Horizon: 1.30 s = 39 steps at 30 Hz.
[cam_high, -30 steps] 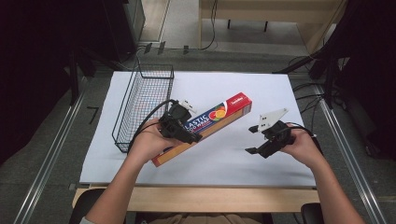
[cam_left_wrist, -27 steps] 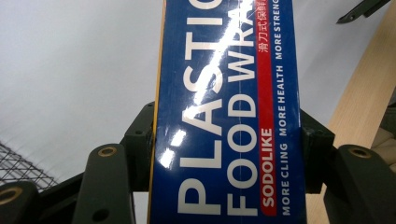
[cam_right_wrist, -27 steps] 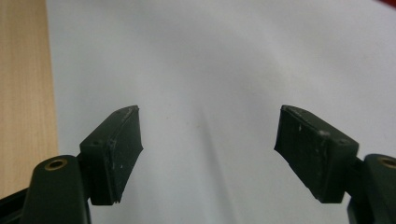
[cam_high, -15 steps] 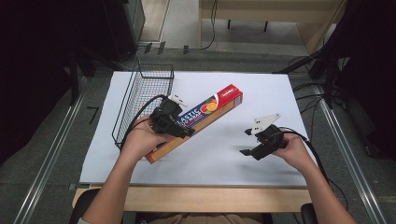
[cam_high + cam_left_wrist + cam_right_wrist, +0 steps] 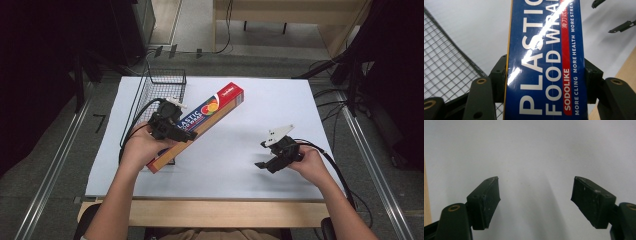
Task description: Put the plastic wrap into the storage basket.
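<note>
A: Left tool [image 5: 172,125] is clamped on the plastic food wrap box [image 5: 200,124], jaws pinching its long sides near the middle. You can see it in the left gripper view too, the box [image 5: 544,62] running straight up between the black jaws.

B: And it has shifted. A second ago that box sat nearer the middle of the white tabletop [image 5: 280,100]; now it has slid over toward the wire basket [image 5: 165,90], its near end hanging just above the basket's front corner.

A: Angle is the same, though: red end up and away, lower end down by the person's left hand [image 5: 142,147]. (Long box, small basket, that's my worry.)

B: Fair. My read is the carry is under way and the drop is not yet done, since the box is still tilted across the rim rather than over the opening.

A: Right tool [image 5: 274,157]?

B: Jaws apart, nothing between them. The right gripper view looks down on bare white tabletop [image 5: 531,150] past the two pads. It has come back and lower, toward the person's edge.

A: So it has cleared out of the way and the left hand does the work alone.

B: That's how I judge it. Next the box probably needs swinging in line with the basket's length before it goes down.
</note>
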Tool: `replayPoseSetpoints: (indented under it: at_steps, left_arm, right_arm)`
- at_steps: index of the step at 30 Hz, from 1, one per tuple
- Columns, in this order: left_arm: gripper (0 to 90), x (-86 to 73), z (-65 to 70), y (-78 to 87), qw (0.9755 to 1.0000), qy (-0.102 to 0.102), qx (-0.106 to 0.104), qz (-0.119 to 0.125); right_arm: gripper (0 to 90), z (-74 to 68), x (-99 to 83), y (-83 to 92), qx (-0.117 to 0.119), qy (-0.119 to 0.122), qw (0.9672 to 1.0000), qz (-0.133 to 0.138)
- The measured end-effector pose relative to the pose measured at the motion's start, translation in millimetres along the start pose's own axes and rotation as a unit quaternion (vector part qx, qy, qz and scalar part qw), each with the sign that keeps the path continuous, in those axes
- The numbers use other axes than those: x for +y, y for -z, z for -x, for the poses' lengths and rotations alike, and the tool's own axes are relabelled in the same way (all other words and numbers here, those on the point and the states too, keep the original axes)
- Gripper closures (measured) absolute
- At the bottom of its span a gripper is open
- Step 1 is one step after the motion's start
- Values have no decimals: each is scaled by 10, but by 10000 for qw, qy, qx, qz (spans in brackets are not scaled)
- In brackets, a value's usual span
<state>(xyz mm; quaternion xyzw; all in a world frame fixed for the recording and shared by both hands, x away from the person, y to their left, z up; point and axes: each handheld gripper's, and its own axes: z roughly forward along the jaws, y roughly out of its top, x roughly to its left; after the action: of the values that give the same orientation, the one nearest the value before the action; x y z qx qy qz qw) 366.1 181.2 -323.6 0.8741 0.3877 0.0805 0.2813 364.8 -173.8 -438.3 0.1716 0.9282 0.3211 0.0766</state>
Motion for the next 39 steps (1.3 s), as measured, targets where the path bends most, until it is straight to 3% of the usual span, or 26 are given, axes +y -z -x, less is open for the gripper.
replayPoseSetpoints:
  at_steps: [8, 10, 19, 24, 30, 31, 33, 39]
  left_arm:
    - [403, -63, -188, 93, 9991, 387, 131, 103]
    - [403, -72, -231, 112, 9986, 499, 87, 151]
    - [404, -65, -398, 87, 9956, 882, 298, 131]
    - [405, -20, -498, 68, 9937, 1001, 493, 101]
    - [405, -4, -625, 67, 9917, 1144, 553, 201]
    - [405, 2, -649, 69, 9911, 1181, 583, 190]
    - [404, 25, -721, 62, 9869, 1383, 821, 124]
    - [404, 68, -824, 33, 9784, 1738, 1109, 124]
  right_arm:
    - [234, 20, 1, -31, -10, -82, 10000, -13]
    - [234, 19, -3, -39, 17, -108, 9999, -23]
    - [234, 47, -20, -20, -17, -175, 9998, 18]
    - [234, 65, -37, -19, -46, -186, 9998, -25]
    - [234, 53, -49, -4, -95, -127, 9999, -55]
    - [234, 52, -52, -2, -93, -107, 9999, -68]
    - [234, 51, -60, -3, -89, -119, 9999, -69]
    - [234, 59, -62, 6, -99, -139, 9998, -56]
